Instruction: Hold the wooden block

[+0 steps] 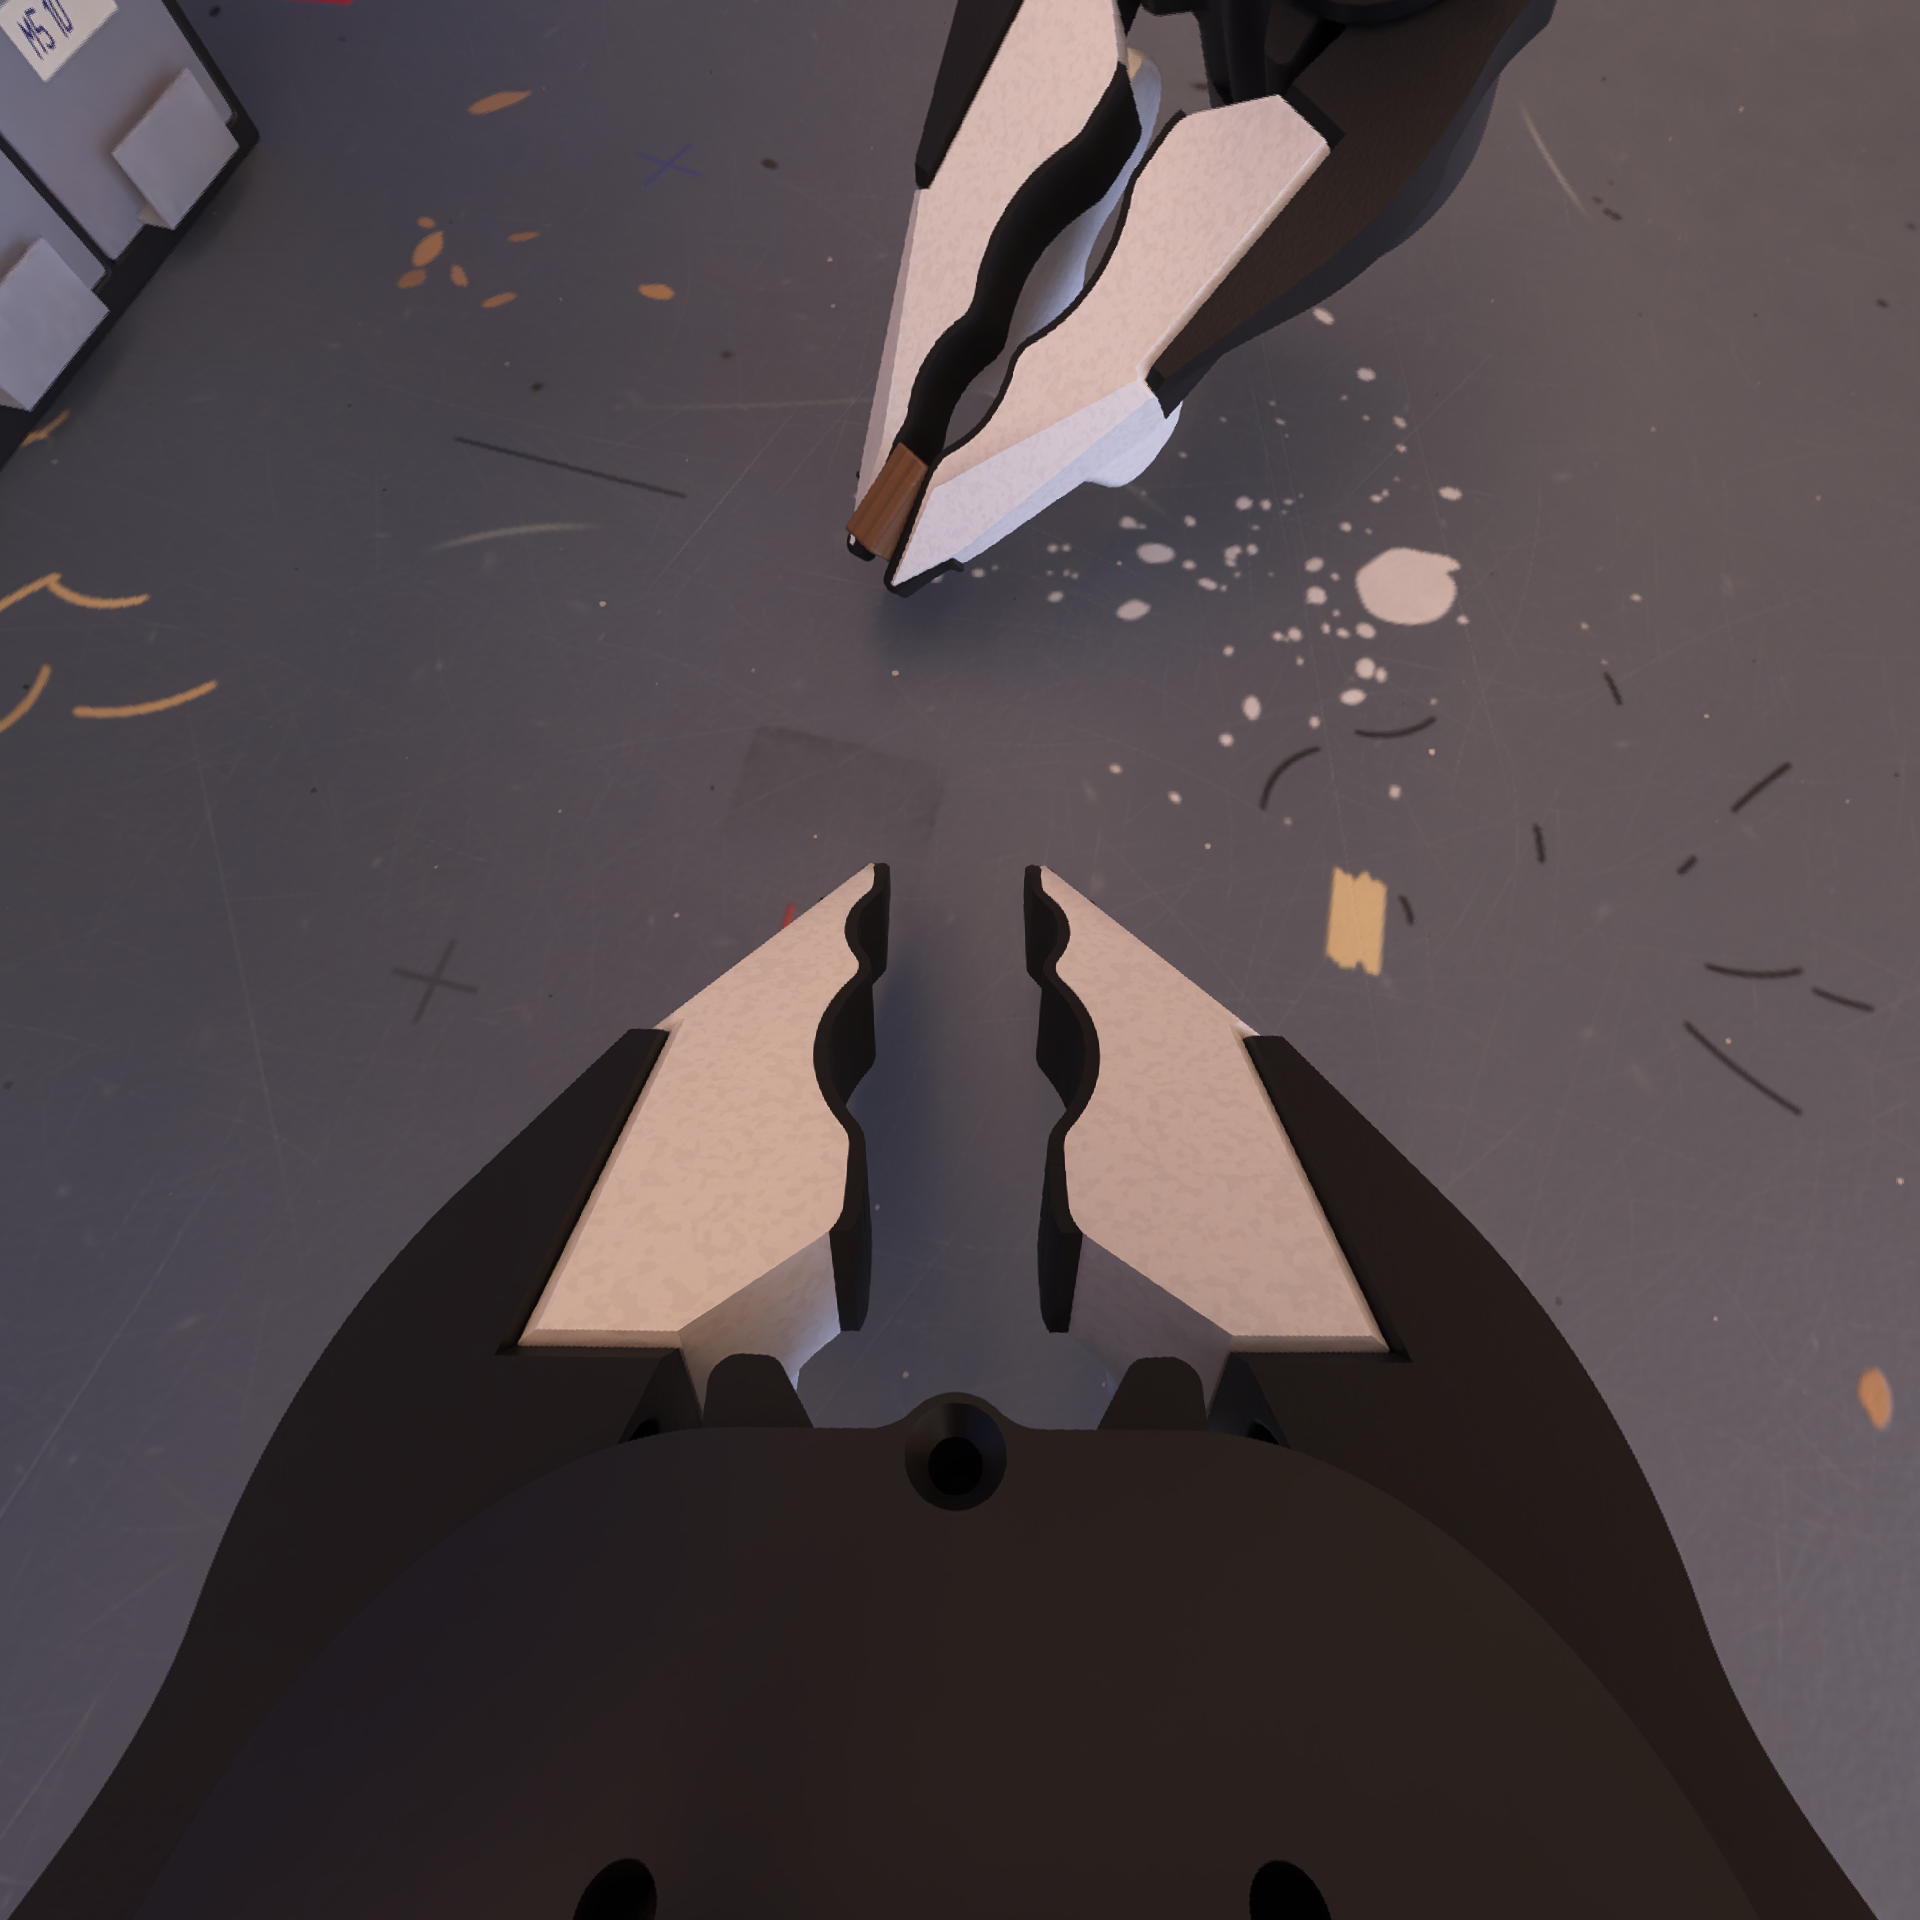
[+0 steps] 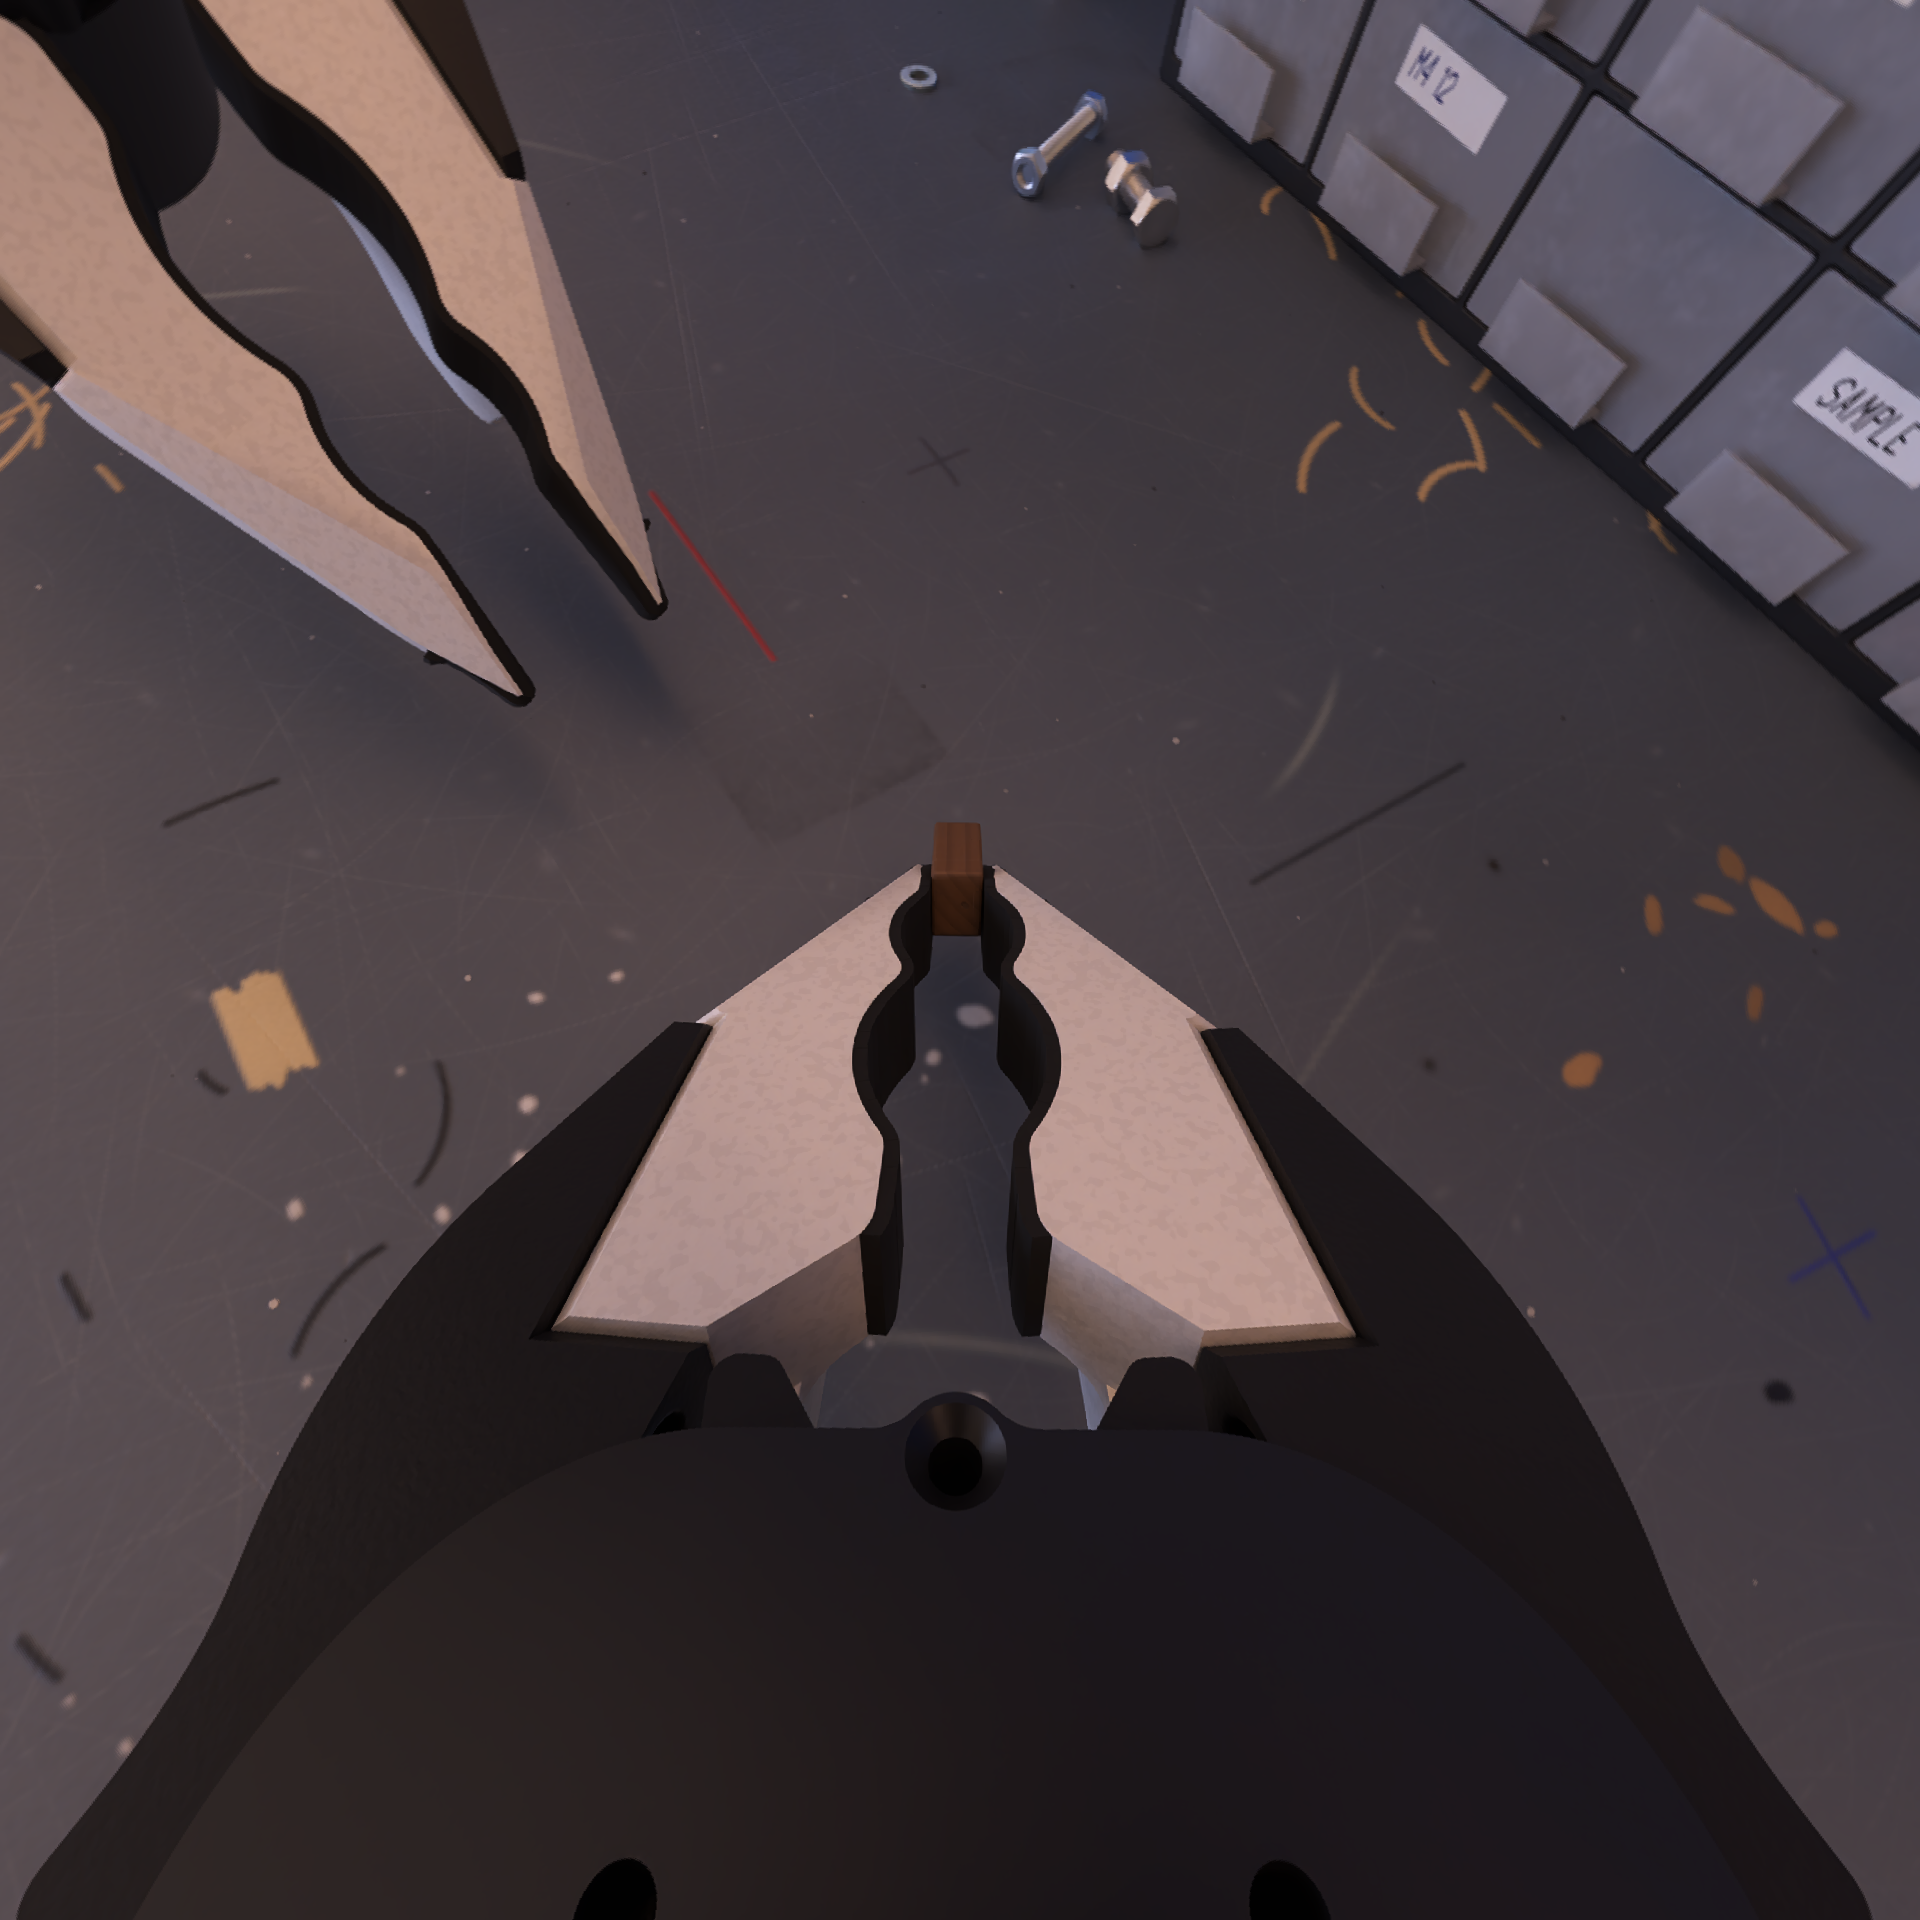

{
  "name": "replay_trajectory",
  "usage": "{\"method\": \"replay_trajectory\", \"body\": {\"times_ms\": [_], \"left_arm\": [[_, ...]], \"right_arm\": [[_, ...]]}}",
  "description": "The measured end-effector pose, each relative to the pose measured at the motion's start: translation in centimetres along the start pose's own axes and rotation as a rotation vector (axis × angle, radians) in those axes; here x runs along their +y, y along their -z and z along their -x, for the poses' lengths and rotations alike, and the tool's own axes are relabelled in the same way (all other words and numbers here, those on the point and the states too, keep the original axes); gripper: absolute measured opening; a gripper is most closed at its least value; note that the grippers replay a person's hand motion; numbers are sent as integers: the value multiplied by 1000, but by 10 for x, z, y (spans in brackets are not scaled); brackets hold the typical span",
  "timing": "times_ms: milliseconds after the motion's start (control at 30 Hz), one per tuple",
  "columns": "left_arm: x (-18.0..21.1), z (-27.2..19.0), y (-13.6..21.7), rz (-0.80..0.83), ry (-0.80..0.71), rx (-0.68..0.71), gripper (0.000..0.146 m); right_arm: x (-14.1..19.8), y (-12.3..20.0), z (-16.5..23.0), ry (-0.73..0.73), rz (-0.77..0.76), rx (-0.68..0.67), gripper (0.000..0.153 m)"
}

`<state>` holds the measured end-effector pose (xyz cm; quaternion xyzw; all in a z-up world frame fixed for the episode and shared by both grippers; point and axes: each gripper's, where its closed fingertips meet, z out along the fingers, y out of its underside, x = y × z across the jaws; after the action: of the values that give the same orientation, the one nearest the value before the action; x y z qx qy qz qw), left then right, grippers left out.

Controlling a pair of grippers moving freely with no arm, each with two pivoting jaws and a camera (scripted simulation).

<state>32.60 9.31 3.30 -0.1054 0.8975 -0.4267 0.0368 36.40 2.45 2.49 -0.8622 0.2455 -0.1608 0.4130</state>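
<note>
Your right gripper (image 2: 956, 883) has its tongs clamped on the wooden block (image 2: 957, 879), which sits at the very fingertips in the middle of the right wrist view and pokes out a little past them. In the left wrist view the same block (image 1: 884, 506) shows in the upper centre, pinched at the tips just above the grey bench (image 1: 416, 831). Your left gripper (image 1: 956, 883) holds nothing; its tongs stand narrowly apart. Two bolts (image 2: 1101, 166) and a washer (image 2: 918, 76) lie at the upper right, near the grey drawer cabinet (image 2: 1621, 229).
</note>
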Motion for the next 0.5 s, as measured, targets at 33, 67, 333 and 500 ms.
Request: {"method": "replay_trajectory", "body": {"times_ms": [33, 67, 333, 500], "left_arm": [[-1, -1, -1, -5, 5, 0, 25], [-2, -2, -2, -10, 12, 1, 25], [-13, -11, -15, -58, 63, 9, 27], [-17, -13, -19, -70, 82, 10, 29]], "right_arm": [[1, 1, -1, -13, -2, 1, 8], [2, 2, -2, -25, -7, -1, 8], [7, 9, -13, -22, -4, 23, 8], [8, 10, -17, 3, -14, 27, 8]]}}
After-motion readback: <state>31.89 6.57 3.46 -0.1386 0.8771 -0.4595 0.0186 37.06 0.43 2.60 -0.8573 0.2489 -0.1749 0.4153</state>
